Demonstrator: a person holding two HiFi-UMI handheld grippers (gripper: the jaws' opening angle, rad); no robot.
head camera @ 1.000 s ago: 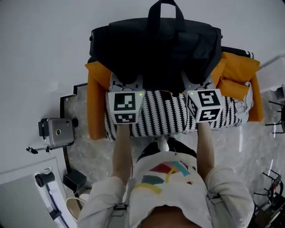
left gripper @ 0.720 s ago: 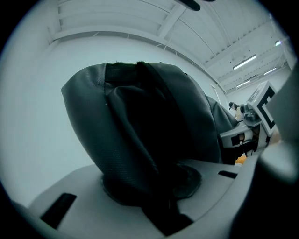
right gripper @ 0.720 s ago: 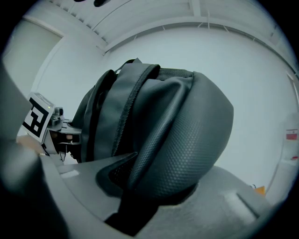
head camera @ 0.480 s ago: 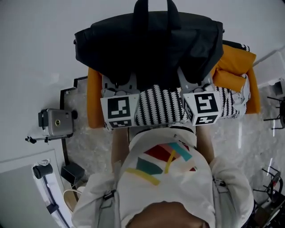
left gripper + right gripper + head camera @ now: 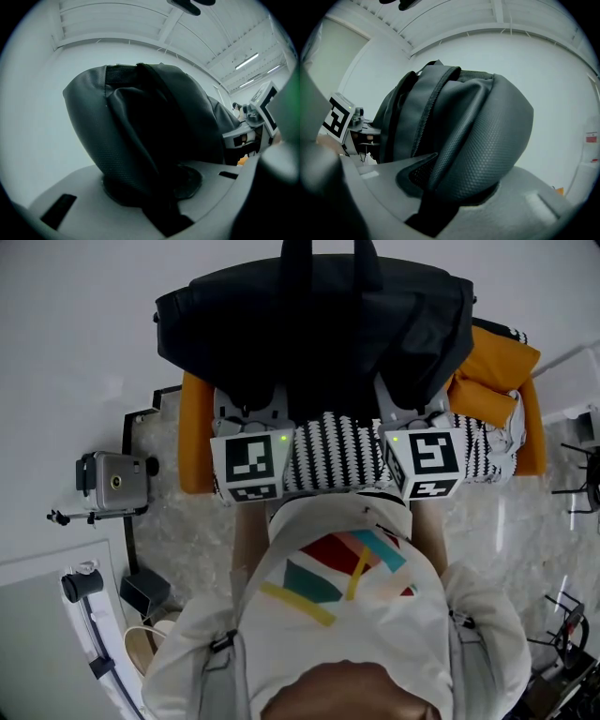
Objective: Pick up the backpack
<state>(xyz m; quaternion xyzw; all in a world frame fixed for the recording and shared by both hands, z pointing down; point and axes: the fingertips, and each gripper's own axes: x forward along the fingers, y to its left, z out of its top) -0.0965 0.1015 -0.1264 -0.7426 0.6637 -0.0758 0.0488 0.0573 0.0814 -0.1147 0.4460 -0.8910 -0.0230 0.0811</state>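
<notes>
At the bottom of the head view, the person's white shirt with coloured shapes [image 5: 337, 606] fills the foreground, and both forearms reach up the frame. Just above it sit the left gripper [image 5: 251, 413] and the right gripper [image 5: 412, 409], their marker cubes at mid-frame. Between the cubes shows a black-and-white striped knitted cloth [image 5: 339, 451], lying on an orange padded seat [image 5: 194, 432] whose edges stick out at the left and right. A small silver camera on a stand [image 5: 112, 484] sits at the far left. Beyond the grippers, across the upper middle of the frame, is the black fabric backpack [image 5: 319, 324]. Each gripper's jaws pinch a fold of it: the left gripper [image 5: 154, 187] on smooth dark fabric [image 5: 140, 140], the right gripper [image 5: 450, 187] on a textured padded strap [image 5: 478, 150], against a white wall.
</notes>
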